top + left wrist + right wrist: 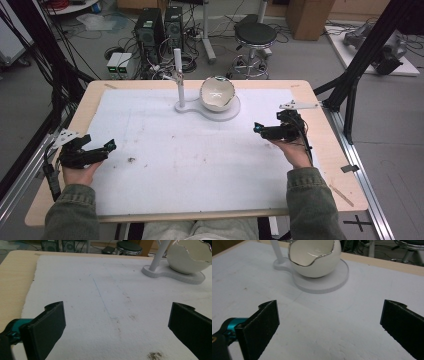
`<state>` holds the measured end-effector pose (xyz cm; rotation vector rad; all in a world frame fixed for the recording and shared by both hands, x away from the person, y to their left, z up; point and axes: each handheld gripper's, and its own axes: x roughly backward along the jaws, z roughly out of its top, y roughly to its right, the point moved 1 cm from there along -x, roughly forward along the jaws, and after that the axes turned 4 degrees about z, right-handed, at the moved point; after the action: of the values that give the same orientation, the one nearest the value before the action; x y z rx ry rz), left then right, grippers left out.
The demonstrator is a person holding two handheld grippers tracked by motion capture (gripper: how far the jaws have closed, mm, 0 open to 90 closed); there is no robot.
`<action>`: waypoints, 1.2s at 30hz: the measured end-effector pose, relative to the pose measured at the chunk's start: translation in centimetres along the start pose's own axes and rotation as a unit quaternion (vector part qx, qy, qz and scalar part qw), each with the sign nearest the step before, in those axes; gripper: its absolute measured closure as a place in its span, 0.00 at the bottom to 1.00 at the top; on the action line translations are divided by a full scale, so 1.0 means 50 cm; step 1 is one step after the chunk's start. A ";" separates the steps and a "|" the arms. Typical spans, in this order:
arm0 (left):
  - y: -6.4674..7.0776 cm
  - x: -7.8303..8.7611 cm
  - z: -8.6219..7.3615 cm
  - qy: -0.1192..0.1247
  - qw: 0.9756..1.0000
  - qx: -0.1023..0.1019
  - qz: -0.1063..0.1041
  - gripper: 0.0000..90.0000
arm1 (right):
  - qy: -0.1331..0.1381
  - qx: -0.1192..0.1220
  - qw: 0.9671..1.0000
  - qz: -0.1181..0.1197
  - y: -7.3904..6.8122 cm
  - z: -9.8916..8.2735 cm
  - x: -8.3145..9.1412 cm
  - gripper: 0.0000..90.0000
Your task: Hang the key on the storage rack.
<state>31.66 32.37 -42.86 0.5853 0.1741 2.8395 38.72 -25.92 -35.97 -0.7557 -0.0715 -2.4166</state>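
A white eggshell-shaped bowl point(217, 93) with a jagged silver rim sits on a round white base point(226, 112) at the back middle of the table, beside a thin white post point(179, 75). My left gripper point(102, 149) rests at the table's left edge, open, nothing between its jaws. My right gripper point(260, 129) hovers at the right, open and empty, pointing left. In the right gripper view the bowl point(315, 257) stands ahead, beyond the jaws. In the left gripper view the bowl point(190, 258) and post point(160, 253) lie far off at upper right.
A white sheet point(195, 150) covers most of the wooden table point(82, 107). A small dark crumb patch point(131, 160) lies on it near the left gripper. Behind the table stand a stool point(255, 37), computer towers point(157, 30) and cables.
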 end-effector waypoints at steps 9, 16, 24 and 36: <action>0.000 0.004 -0.002 -0.001 1.000 0.001 0.000 0.02 | 0.019 0.009 1.000 -0.023 0.003 -0.022 0.013 0.01; 0.002 0.004 -0.003 -0.001 1.000 0.001 0.000 0.02 | 0.045 0.019 0.998 -0.037 0.006 -0.084 0.034 0.01; 0.002 0.005 -0.004 -0.004 1.000 0.002 0.000 0.02 | 0.069 0.013 0.996 -0.046 0.009 -0.127 0.046 0.01; -0.001 0.001 -0.004 -0.002 1.000 0.004 -0.003 0.02 | 0.071 -0.009 0.996 -0.046 0.013 -0.159 0.029 0.01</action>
<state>31.57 32.40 -43.01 0.5926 0.1874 2.8331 34.13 -28.97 -41.90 -0.5983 -0.0281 -2.5555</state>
